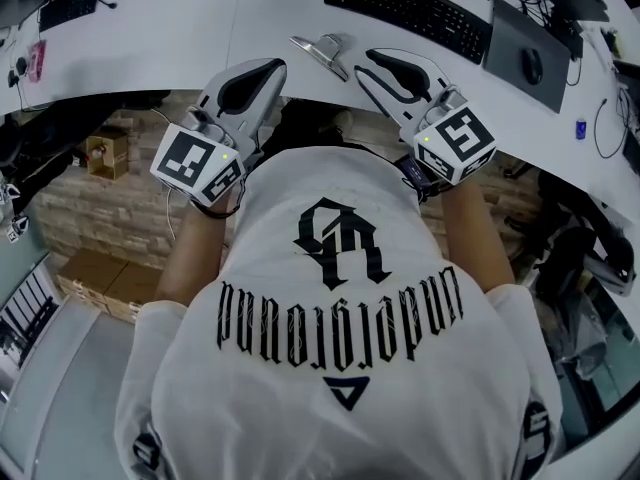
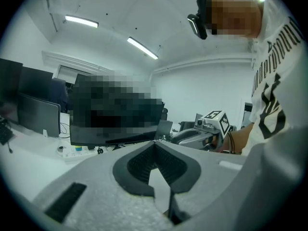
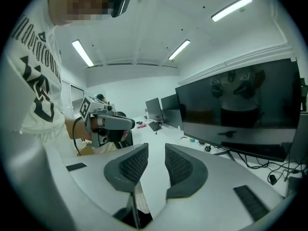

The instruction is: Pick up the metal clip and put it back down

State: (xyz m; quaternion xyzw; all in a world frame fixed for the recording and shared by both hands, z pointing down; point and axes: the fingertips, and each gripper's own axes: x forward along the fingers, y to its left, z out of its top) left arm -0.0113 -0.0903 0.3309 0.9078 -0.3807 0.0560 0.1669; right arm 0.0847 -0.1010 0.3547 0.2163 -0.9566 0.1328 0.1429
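The metal clip [image 1: 322, 50] lies on the white desk [image 1: 200, 38] near its front edge, between the tips of my two grippers and touching neither. My left gripper [image 1: 275, 65] is to the clip's left; its tips meet with nothing held [image 2: 155, 143]. On the clip's right, my right gripper [image 1: 365, 60] stands open, with an empty gap between its ribbed pads [image 3: 156, 148]. Neither gripper view shows the clip. Each gripper view shows the other gripper to the side.
A black keyboard [image 1: 410, 8] and a dark mouse pad with a mouse [image 1: 533, 65] lie beyond the clip. A second keyboard [image 1: 68, 6] sits far left. Large monitors [image 3: 240, 109] stand along the desk's back. Cardboard boxes [image 1: 95, 278] rest on the floor below.
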